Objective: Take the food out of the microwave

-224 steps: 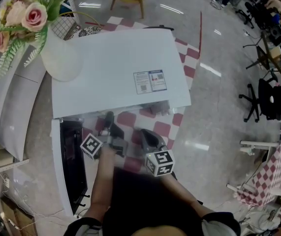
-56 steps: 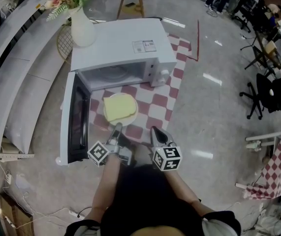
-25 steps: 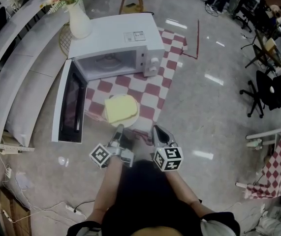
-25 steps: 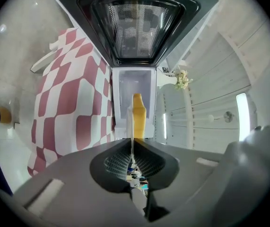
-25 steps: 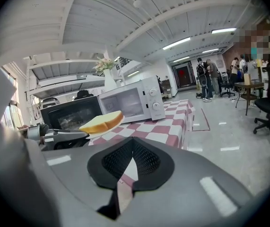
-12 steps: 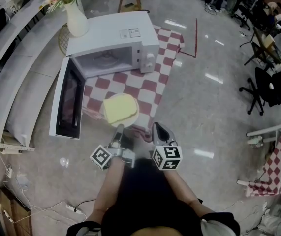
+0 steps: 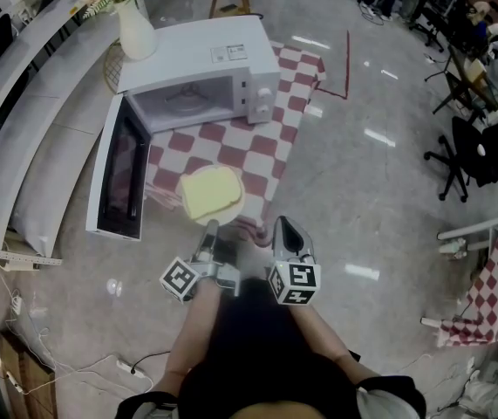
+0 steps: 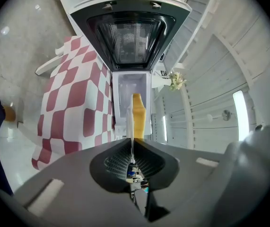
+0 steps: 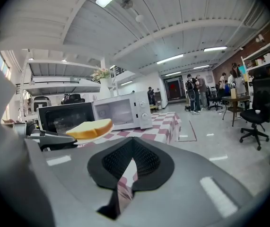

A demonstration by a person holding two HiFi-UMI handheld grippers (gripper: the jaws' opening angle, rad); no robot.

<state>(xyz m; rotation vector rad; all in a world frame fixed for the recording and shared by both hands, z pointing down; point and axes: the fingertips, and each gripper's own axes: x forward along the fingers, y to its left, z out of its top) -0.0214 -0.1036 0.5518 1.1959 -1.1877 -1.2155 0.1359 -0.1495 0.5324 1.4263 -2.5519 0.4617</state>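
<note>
I see the microwave (image 7: 196,55) on the cloth (image 7: 231,142), its door (image 7: 113,177) swung out left, a vase (image 7: 135,35) behind its left corner. Bread (image 7: 209,192) lies on the plate (image 7: 231,211), in front of the microwave.

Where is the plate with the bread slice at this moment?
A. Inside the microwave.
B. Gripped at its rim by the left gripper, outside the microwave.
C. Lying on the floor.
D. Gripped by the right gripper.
B: the left gripper has its jaws shut on the rim of the plate, out in front of the open microwave.
</note>
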